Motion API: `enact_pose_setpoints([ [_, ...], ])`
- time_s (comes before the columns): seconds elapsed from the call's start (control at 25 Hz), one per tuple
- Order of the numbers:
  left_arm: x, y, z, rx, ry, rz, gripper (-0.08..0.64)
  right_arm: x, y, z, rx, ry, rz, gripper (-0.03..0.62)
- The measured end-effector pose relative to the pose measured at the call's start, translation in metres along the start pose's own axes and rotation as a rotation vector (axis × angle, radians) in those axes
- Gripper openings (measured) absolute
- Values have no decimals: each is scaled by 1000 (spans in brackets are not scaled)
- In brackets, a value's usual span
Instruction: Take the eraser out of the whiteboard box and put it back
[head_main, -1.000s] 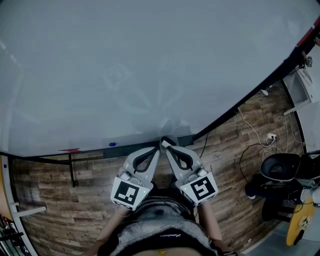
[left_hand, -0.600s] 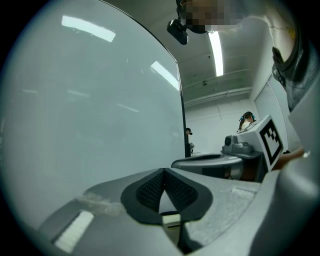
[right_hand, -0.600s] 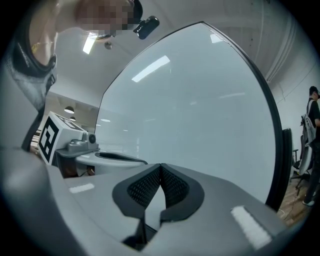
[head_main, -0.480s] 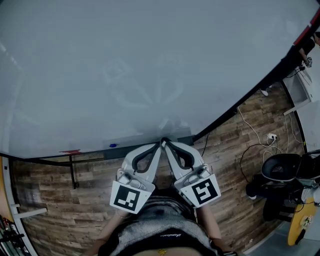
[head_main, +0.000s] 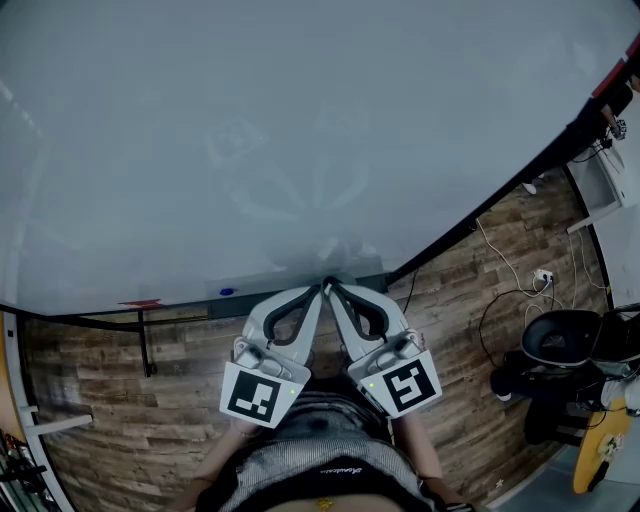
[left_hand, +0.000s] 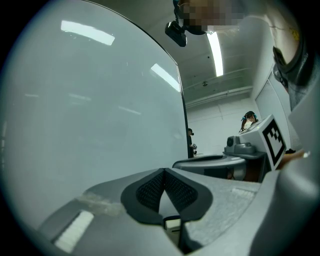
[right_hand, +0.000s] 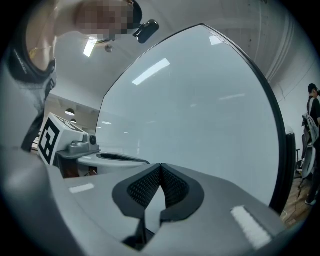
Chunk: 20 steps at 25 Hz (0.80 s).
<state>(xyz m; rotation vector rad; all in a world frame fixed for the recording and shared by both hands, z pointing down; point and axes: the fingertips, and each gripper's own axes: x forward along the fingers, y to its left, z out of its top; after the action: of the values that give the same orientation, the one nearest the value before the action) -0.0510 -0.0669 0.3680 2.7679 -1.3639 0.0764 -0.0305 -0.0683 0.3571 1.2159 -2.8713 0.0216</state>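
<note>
A pale whiteboard (head_main: 300, 130) fills most of the head view, its dark frame running down to the right. Below it lies a wood-plank floor (head_main: 100, 400). The person's grey patterned top (head_main: 310, 455) shows at the bottom edge, forearms reaching forward.

Both tools are held level and side by side in front of the board's lower edge, angled inward so their tips meet just in front of the dark whiteboard box (head_main: 370, 281) fixed under the board. The left gripper (left_hand: 164, 171) has its ribbed black pads pressed together at the tip, with nothing between them. The right gripper (right_hand: 160, 166) is likewise closed tight and empty. Each gripper view shows the other tool's marker cube off to the side, with the board as backdrop.

To the right on the floor stands a black chair (head_main: 560, 335), and a white cable (head_main: 500, 255) leads to a power strip (head_main: 543, 273). A small blue item (head_main: 228, 292) sits on the board's ledge, left of the tips, and a red strip (head_main: 138, 301) lies further left.

The eraser cannot be made out in any view.
</note>
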Motion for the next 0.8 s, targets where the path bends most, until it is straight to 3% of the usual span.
enact_pose_setpoints([
  [0.8, 2, -4, -4, -1, 16, -8, 2, 0, 4, -4, -22, 27, 22, -1],
])
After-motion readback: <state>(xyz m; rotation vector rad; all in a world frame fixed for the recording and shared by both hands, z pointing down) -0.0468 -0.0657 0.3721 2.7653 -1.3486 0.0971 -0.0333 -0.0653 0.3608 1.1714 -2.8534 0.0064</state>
